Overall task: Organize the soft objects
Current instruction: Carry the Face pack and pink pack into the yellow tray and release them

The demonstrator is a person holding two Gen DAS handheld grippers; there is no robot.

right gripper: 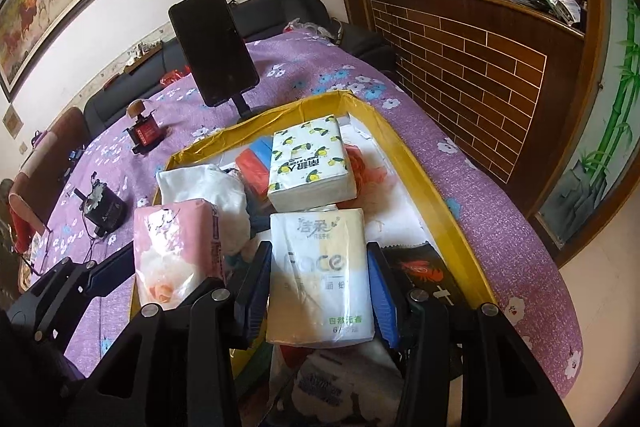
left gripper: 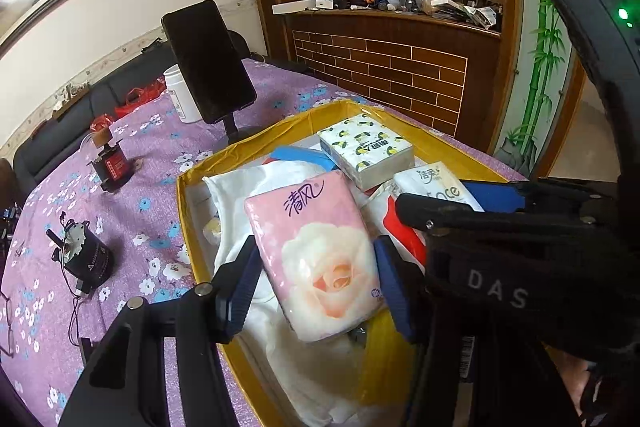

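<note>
My left gripper is shut on a pink rose-print tissue pack, held over the yellow box. The pack also shows in the right wrist view. My right gripper is shut on a white and cream "Face" tissue pack, which also shows in the left wrist view. A lemon-print tissue pack lies further back in the box. A white cloth lies at the box's left side.
A phone on a stand stands behind the box. On the purple flowered tablecloth to the left are a black cup with small parts, a red device and a white jar. A brick-pattern wooden counter stands on the right.
</note>
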